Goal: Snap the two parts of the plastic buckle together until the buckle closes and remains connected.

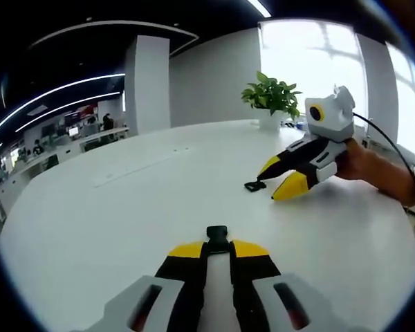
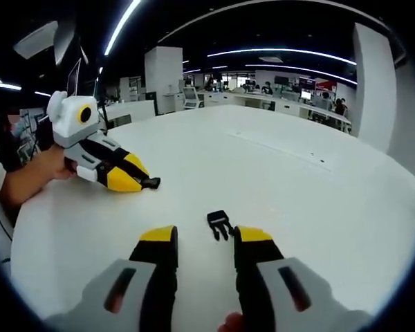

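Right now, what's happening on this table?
A person is working two handheld tools on a white table to join a black plastic buckle. The left tool is shut on one buckle half, its end sticking out past the tips. The right tool is open, with the pronged buckle half lying on the table between its tips, not yet gripped. The two halves are still apart. A potted plant stands at the far edge.

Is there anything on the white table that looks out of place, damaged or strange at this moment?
Nothing stands out. The white table looks clean. One buckle part is held in the left gripper, whose jaws are closed on it. The other buckle part lies flat on the table between the open jaws of the right gripper. The two parts are simply not joined yet.
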Demonstrator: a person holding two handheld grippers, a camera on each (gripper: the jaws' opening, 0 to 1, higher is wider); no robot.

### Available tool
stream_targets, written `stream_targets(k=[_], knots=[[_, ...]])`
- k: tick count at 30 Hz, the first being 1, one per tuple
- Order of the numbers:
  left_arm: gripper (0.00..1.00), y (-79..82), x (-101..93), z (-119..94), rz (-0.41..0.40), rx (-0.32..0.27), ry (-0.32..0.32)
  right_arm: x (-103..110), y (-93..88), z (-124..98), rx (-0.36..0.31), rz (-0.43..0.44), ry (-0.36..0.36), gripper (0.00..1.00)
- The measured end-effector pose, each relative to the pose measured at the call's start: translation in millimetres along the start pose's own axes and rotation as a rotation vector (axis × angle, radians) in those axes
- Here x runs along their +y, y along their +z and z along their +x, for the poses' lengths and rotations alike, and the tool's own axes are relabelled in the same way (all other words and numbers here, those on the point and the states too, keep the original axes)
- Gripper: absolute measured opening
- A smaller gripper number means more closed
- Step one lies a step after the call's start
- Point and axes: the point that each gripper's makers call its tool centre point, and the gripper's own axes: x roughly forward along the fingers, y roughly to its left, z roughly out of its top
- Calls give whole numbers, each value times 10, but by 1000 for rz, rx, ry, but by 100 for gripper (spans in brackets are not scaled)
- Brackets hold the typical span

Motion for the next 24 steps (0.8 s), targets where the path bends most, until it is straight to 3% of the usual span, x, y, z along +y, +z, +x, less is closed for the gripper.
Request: stream_targets(k=[9, 12, 19, 24], knots=[[12, -12, 11, -1, -4, 0, 2, -27, -34, 8, 12, 10, -15, 31], [12, -14, 9, -5, -4, -1, 1, 80, -26, -27, 19, 22, 29, 24], [12, -17, 3, -9, -5, -1, 3, 68, -31, -24, 16, 21, 19, 27], [12, -16, 2, -7, -3, -1, 5, 244, -17, -4, 22, 30, 87, 25]])
